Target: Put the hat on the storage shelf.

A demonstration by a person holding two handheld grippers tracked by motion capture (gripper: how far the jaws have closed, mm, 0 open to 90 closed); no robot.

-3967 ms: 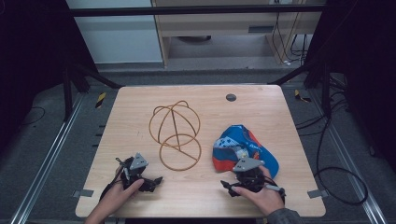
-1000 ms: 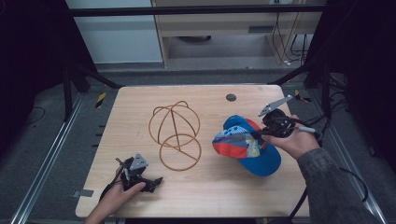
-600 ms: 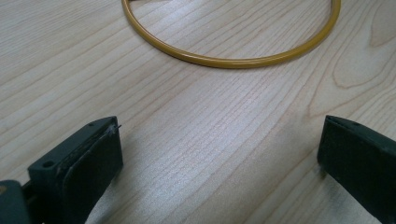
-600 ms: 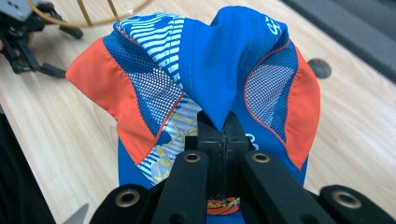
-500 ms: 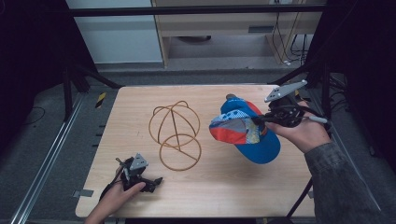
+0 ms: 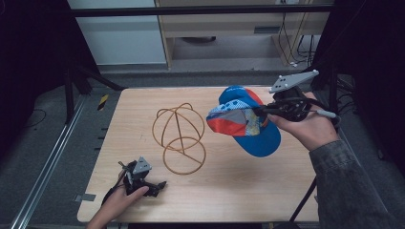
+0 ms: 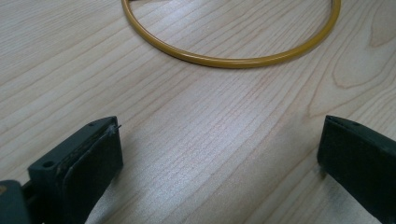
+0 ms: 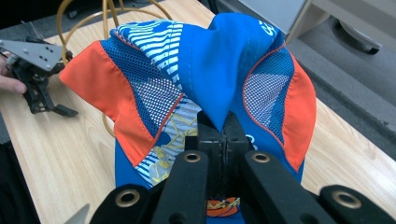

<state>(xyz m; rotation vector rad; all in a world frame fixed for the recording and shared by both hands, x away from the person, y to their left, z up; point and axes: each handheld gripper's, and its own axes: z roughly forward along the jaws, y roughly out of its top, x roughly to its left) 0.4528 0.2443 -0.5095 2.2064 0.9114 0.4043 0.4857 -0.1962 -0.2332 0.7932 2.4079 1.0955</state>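
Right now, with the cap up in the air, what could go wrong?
The right gripper pinches only a small fold of the cap, so the cap might slip out and drop onto the table. The wire stand looks light, so a swinging brim could knock it over. The left gripper rests open nearby and holds nothing steady.

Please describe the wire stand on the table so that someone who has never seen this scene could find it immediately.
Look at the light wooden table and go to its middle, slightly left. There stands the wire stand: a flat ring on the tabletop with a rounded cage of hoops rising behind it. It is thin, yellow-brown and see-through, unlike the blue and orange cap lifted beside it by the right gripper.
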